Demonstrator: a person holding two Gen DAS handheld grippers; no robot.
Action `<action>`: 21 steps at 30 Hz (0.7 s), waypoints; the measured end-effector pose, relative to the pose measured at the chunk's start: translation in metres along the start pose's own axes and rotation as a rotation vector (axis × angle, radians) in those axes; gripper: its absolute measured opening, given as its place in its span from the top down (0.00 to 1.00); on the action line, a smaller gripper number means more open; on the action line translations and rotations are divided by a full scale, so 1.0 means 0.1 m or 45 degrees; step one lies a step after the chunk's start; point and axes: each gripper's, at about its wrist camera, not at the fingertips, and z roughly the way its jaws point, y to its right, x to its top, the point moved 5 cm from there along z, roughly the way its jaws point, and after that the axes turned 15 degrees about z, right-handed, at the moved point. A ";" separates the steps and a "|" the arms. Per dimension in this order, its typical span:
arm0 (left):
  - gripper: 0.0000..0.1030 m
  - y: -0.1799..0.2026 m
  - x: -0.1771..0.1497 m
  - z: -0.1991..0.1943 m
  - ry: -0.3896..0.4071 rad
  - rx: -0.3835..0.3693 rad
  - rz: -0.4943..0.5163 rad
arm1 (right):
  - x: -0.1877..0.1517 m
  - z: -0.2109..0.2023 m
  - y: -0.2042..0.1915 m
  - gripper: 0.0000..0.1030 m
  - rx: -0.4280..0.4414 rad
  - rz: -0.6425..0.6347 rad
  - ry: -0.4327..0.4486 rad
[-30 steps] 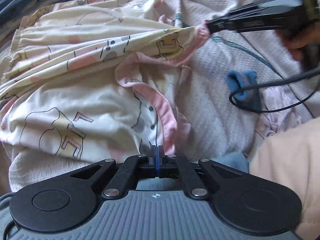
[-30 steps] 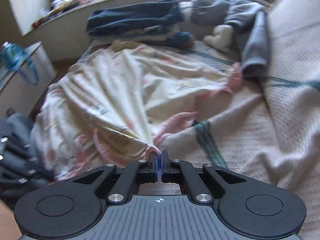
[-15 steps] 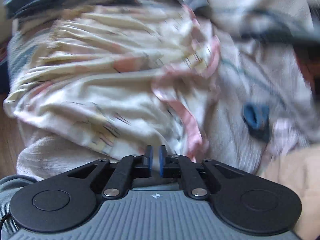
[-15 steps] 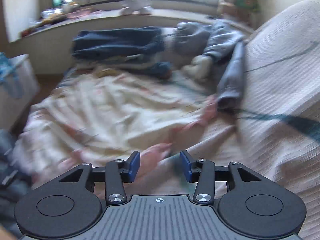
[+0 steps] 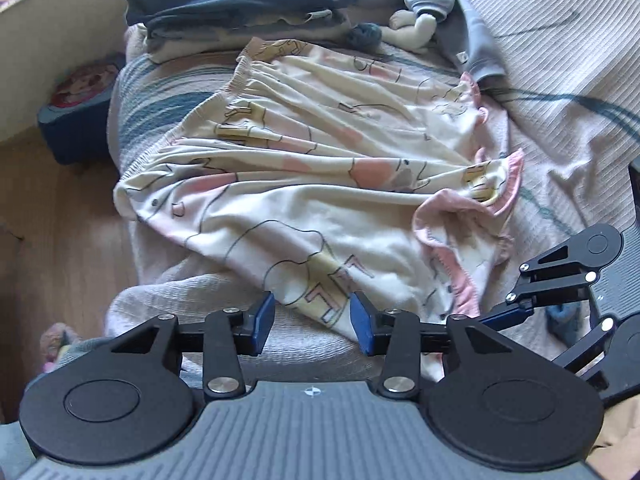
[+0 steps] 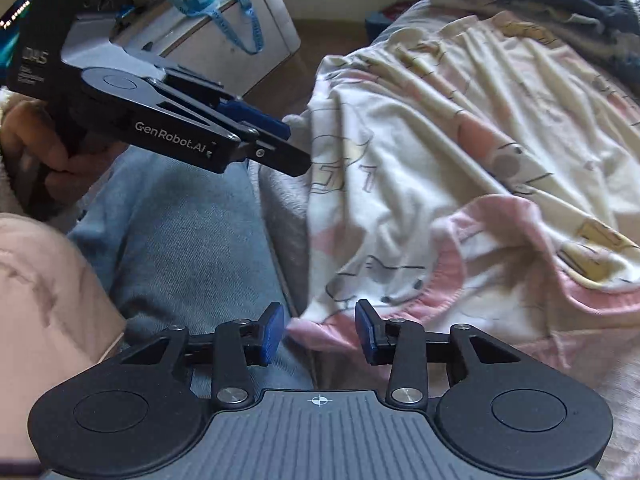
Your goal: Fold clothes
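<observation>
A cream printed garment with pink frilled trim [image 5: 320, 184] lies creased across the bed. My left gripper [image 5: 313, 322] hangs over its near corner. The jaws are opening, and the corner lies loose between the blue pads [image 5: 262, 322] without being pressed. My right gripper [image 6: 320, 328] is low at the garment's [image 6: 460, 140] pink hem. Its jaws are closing, with the hem between them and the pads apart from it. The right wrist view shows the left gripper [image 6: 294, 146] from the side, at the cloth's edge. The left wrist view shows the right gripper [image 5: 498, 318] at the right.
At the far end of the bed are folded dark blue clothes [image 5: 224, 4], a grey garment [image 5: 464, 24] and a soft toy [image 5: 412, 28]. A person's leg in jeans [image 6: 192, 240] is next to the bed's edge. A white cabinet [image 6: 240, 40] and wooden floor [image 5: 60, 200] lie to the left.
Both grippers were shut on the garment's edges and have let go. The cloth has dropped slack onto the bed. The right gripper swung down to the near pink hem.
</observation>
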 end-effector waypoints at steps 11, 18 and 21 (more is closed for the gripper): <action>0.50 -0.01 0.02 -0.07 0.033 0.041 0.036 | -0.05 0.07 0.03 0.97 -0.018 0.053 -0.047; 0.44 -0.08 0.00 -0.09 0.037 0.076 0.018 | -0.05 0.02 -0.07 0.96 0.182 0.139 -0.158; 0.41 -0.19 -0.02 -0.07 0.019 0.100 -0.023 | -0.01 0.10 -0.02 0.96 0.229 0.170 -0.191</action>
